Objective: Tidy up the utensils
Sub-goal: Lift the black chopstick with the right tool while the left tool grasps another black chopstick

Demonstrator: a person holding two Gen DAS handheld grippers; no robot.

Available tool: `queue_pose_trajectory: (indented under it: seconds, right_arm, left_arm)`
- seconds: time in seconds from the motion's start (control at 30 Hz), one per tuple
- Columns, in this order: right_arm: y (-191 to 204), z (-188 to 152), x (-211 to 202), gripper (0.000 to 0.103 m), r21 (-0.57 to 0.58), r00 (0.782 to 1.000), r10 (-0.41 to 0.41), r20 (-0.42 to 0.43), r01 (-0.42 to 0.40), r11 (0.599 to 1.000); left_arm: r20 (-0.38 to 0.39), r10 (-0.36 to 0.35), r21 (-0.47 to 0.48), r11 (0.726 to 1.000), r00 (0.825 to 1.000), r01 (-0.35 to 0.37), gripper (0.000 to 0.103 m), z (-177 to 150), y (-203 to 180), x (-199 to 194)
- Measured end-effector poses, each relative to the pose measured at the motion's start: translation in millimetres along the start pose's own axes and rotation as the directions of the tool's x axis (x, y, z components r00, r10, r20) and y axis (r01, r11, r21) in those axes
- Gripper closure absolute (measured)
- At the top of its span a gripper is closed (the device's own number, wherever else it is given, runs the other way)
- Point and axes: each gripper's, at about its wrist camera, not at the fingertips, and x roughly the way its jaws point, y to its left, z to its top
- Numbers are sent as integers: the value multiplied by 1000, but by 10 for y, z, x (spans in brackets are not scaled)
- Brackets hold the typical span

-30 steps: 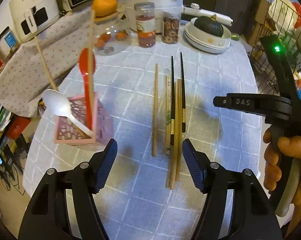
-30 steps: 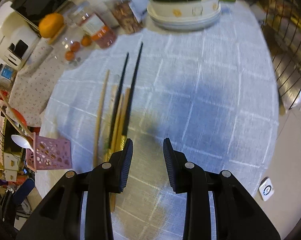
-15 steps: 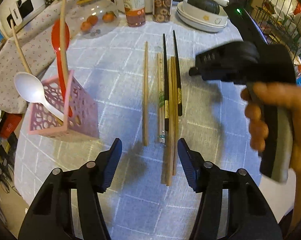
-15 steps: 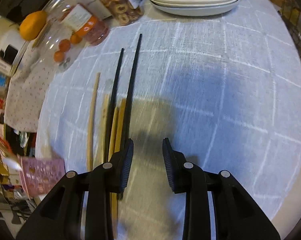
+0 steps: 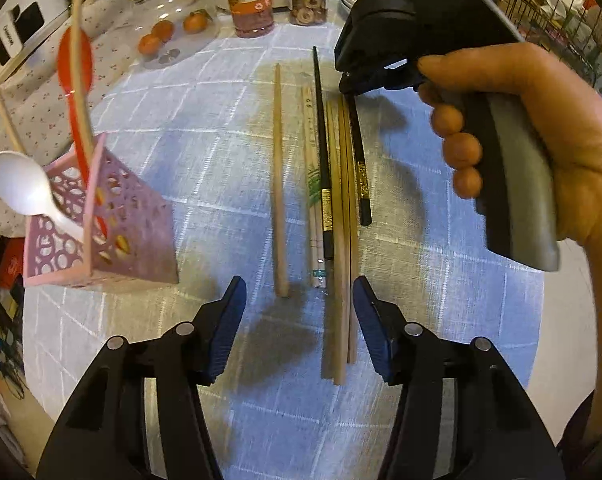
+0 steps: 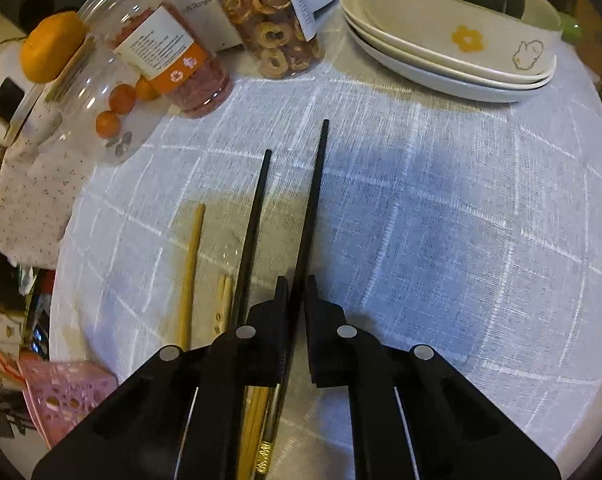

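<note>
Partly done, by the look of it: a white spoon (image 5: 21, 188), a red spoon (image 5: 75, 60) and some pale sticks stood already in the pink holder (image 5: 101, 232) at the left of the cloth-covered table (image 5: 441, 320); still lying loose on the cloth, a row of chopsticks (image 5: 333, 216) side by side, so most of the sorting judged left to do.

Right gripper (image 6: 297, 292) clamped shut on the far part of the rightmost black chopstick (image 6: 315, 184), not visibly lifted yet; thin tip pointed away toward the stacked dishes (image 6: 441, 64), thick gilt end toward the near table edge; long axis flat and in line with the gripper's own reach.

Left gripper (image 5: 299, 320) hung over the near ends of the row, jaws apart but closing, nothing pressed between the pads (image 5: 229, 320); wooden chopsticks lay between them, parallel to the black ones, one pale stick (image 5: 279, 176) set slightly apart toward the holder.
</note>
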Motion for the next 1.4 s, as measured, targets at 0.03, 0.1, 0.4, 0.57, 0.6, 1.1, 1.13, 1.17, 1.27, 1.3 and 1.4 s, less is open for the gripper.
queue_pose_trajectory:
  seconds: [0.03, 0.1, 0.4, 0.57, 0.6, 1.1, 1.13, 1.17, 1.27, 1.3, 1.4]
  right_arm:
    - [-62, -24, -33, 97, 4, 1000, 1, -1, -1, 1000]
    - [-180, -45, -118, 97, 10, 1000, -15, 7, 15, 1000]
    - [-724, -127, -501, 97, 77, 998, 17, 60, -22, 997]
    - [-821, -129, -418, 97, 103, 998, 25, 57, -31, 994]
    - [-866, -137, -421, 97, 111, 998, 31, 60, -37, 993]
    - [-847, -170, -259, 97, 94, 997, 66, 38, -70, 993]
    - [-844, -172, -268, 97, 91, 997, 68, 39, -71, 993]
    - [-848, -175, -276, 97, 88, 997, 70, 40, -73, 993]
    - [-857, -188, -307, 97, 85, 997, 69, 41, -73, 994]
    - [-857, -192, -315, 97, 86, 996, 74, 41, -77, 993]
    - [-839, -215, -369, 97, 76, 996, 83, 42, -86, 993]
  left_arm:
    - [-1, -2, -2, 1000, 1000, 2, 53, 14, -1, 7]
    - [4, -6, -10, 1000, 1000, 6, 54, 60, -5, 20]
    - [51, 22, -37, 999, 998, -21, 55, 794, -128, 161]
    - [46, 33, -93, 995, 998, -28, 64, 1516, -58, 458]
    - [35, 25, -89, 996, 999, -21, 65, 1637, -65, 534]
    - [-26, 35, 105, 994, 999, -32, 99, 1989, -381, 1021]
    - [-17, 16, 79, 997, 1000, -14, 99, 1984, -336, 986]
    - [-4, -1, 64, 998, 1000, 1, 99, 1973, -299, 943]
    - [49, -53, 51, 997, 997, 51, 99, 1853, -245, 713]
    - [72, -73, 51, 996, 995, 69, 99, 1793, -231, 610]
    - [126, -92, 44, 995, 988, 87, 99, 1597, -178, 351]
